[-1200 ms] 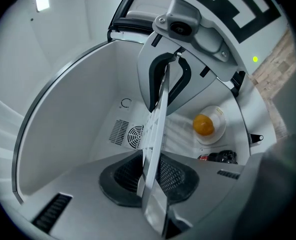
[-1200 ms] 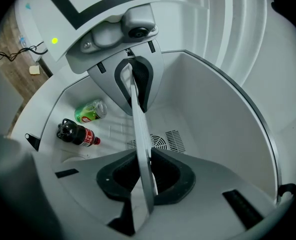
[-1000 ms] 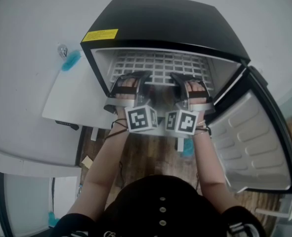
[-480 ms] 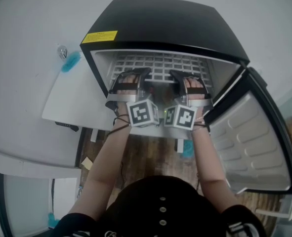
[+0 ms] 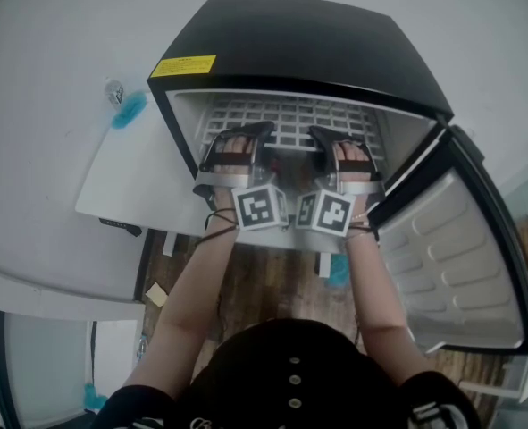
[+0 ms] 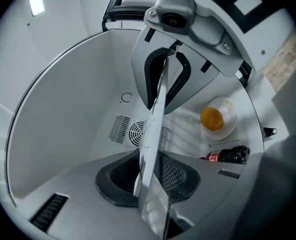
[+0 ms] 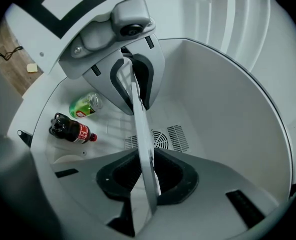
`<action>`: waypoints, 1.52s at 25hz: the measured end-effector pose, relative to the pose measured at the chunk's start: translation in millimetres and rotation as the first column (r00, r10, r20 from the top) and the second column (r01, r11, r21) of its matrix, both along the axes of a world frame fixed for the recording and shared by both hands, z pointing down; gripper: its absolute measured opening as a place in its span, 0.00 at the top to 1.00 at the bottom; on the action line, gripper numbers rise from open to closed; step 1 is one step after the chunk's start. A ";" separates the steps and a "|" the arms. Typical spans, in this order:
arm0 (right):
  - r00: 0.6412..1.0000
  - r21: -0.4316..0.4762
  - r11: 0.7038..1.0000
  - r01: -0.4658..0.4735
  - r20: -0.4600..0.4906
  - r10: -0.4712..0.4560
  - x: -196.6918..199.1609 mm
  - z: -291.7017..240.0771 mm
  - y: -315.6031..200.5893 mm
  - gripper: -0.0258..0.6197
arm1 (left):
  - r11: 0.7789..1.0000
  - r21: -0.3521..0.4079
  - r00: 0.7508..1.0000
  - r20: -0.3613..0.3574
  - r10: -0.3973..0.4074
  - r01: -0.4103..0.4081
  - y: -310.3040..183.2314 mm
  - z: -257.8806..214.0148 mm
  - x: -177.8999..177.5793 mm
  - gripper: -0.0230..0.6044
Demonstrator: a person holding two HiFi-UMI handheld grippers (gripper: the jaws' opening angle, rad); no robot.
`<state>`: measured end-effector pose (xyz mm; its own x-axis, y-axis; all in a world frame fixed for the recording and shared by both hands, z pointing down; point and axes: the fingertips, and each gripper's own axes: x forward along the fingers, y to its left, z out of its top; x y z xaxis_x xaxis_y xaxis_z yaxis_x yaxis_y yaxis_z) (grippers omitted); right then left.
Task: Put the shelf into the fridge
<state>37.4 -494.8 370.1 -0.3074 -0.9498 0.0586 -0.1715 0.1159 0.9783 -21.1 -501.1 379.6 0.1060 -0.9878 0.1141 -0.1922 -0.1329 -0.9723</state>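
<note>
A black mini fridge [image 5: 308, 43] stands with its door [image 5: 460, 257] swung open to the right. The white wire shelf [image 5: 290, 119] lies level inside its white cavity. My left gripper [image 5: 237, 146] and right gripper [image 5: 344, 150] both reach in at the shelf's front edge. In the left gripper view the shelf's thin edge [image 6: 150, 149] stands between the jaws of the left gripper [image 6: 149, 176], which have just been opening, with gaps on both sides. In the right gripper view the right gripper [image 7: 146, 176] is shut on the shelf edge [image 7: 143, 144].
On the fridge floor lie a cola bottle [image 7: 70, 129], a green bottle [image 7: 85, 105] and an orange in a clear tub [image 6: 213, 118]. A round vent [image 6: 137, 131] is in the back wall. A white board [image 5: 129, 177] with a blue thing [image 5: 128, 108] lies to the left.
Both grippers and the shelf sit a touch deeper in the fridge than a second ago. Nothing else has visibly moved.
</note>
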 end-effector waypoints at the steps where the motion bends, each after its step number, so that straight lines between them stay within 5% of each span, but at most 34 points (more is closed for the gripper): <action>1: 1.000 -0.004 1.000 0.003 0.011 -0.003 -0.4 -1.0 0.8 0.88 | 1.000 -0.004 1.000 -0.007 0.000 0.000 -0.1 0.2 0.1 0.85; 8: 0.998 0.000 1.000 0.022 0.056 -0.022 -2.6 -6.1 14.2 0.83 | 0.999 0.026 0.998 -0.051 0.031 -0.030 10.7 -5.6 6.5 0.76; 20: 0.998 0.011 0.999 0.035 0.060 -0.036 -4.0 -18.3 58.4 0.76 | 0.996 0.022 0.988 -0.123 0.089 -0.087 56.4 -14.4 7.6 0.76; 30: 0.990 -0.017 0.999 0.040 0.137 -0.037 -8.5 -25.8 104.4 0.76 | 0.995 0.004 0.962 -0.255 0.096 -0.098 102.7 -26.8 -10.9 0.76; 38: 0.974 0.008 0.999 0.047 0.222 -0.048 -17.1 -47.9 152.9 0.84 | 0.988 -0.003 0.912 -0.384 0.144 -0.157 149.8 -48.5 -17.4 0.87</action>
<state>20.4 -341.9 322.2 -0.3575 -0.9337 -0.0190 -0.3790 0.1265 0.9167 -38.5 -351.3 331.1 0.2946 -0.9532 0.0674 -0.5225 -0.2197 -0.8238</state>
